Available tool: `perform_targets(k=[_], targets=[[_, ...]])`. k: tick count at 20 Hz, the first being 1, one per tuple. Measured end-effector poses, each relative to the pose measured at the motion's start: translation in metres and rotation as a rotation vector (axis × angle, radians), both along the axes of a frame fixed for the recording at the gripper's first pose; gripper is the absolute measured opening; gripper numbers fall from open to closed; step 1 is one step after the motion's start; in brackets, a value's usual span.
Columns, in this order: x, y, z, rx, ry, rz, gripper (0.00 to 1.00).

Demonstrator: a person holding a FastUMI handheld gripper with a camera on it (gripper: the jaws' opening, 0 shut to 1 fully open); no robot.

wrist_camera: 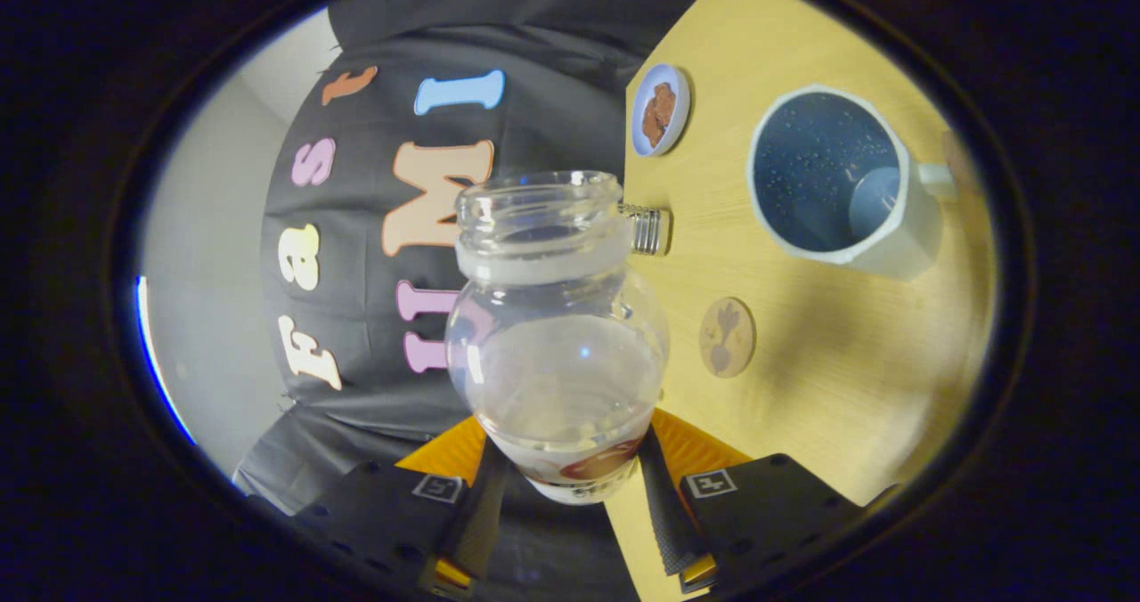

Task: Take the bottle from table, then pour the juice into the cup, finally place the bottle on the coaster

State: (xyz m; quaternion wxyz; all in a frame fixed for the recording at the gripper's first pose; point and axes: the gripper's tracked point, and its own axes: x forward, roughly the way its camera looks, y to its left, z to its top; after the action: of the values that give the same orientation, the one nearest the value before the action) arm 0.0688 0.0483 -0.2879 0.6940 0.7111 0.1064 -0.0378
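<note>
The bottle (557,335) sits at the centre of the frame, clamped low on its body between the two fingers of the gripper (570,486), one pressing each side. It is clear, uncapped, and looks nearly empty, with its open mouth pointing toward the top of the frame. The whole view is rolled, so the tabletop (846,379) stands as a tilted slab filling the right half; the bottle's long axis seems to run close to level with it, which I take as a pouring tilt. The cup (833,179) lies at upper right, well apart from the bottle's mouth. The coaster (727,337), the set-down target, is just right of the bottle's body and nearer than the cup. A small dish (660,109) lies at upper centre, and a ridged cap (648,230) beside the bottle's neck.
</note>
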Motion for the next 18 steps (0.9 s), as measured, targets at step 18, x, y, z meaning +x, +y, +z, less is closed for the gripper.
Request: perform_targets(k=[18], targets=[[0.018, -0.015, 0.014, 0.275, -0.013, -0.097, 0.75]])
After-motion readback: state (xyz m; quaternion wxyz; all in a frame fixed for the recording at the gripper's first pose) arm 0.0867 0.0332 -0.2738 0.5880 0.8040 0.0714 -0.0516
